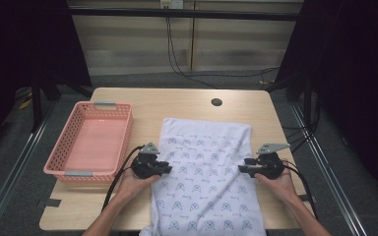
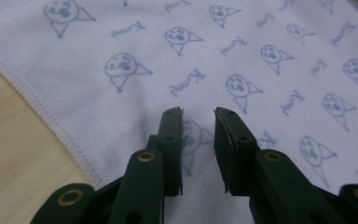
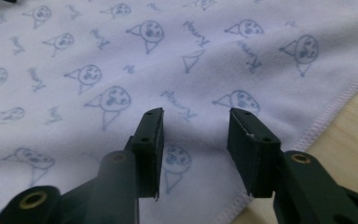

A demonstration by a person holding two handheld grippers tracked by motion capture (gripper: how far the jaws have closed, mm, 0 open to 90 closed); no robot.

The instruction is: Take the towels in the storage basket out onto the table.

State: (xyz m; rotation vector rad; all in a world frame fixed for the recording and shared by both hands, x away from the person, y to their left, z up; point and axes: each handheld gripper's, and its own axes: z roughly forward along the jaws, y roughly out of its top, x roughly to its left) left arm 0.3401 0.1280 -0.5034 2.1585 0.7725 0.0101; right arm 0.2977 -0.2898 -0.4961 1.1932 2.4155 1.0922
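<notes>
A white cloth [image 1: 204,167] printed with small blue faces and words lies flat on the wooden table [image 1: 177,101], its near end hanging over the front edge. My left gripper [image 1: 167,168] rests at the cloth's left edge, pointing right. In the left gripper view the cloth [image 2: 214,60] lies just under the left gripper [image 2: 198,112], whose jaws stand a little apart with nothing pinched between them. My right gripper [image 1: 242,167] sits at the cloth's right edge, pointing left. In the right gripper view its jaws [image 3: 196,112] stand apart over the cloth [image 3: 121,56], near the stitched hem.
An empty pink basket [image 1: 69,132] stands at the table's left side, close to my left hand. A round cable hole [image 1: 216,102] sits near the table's far edge. Bare wood shows beside the hem [image 2: 14,140].
</notes>
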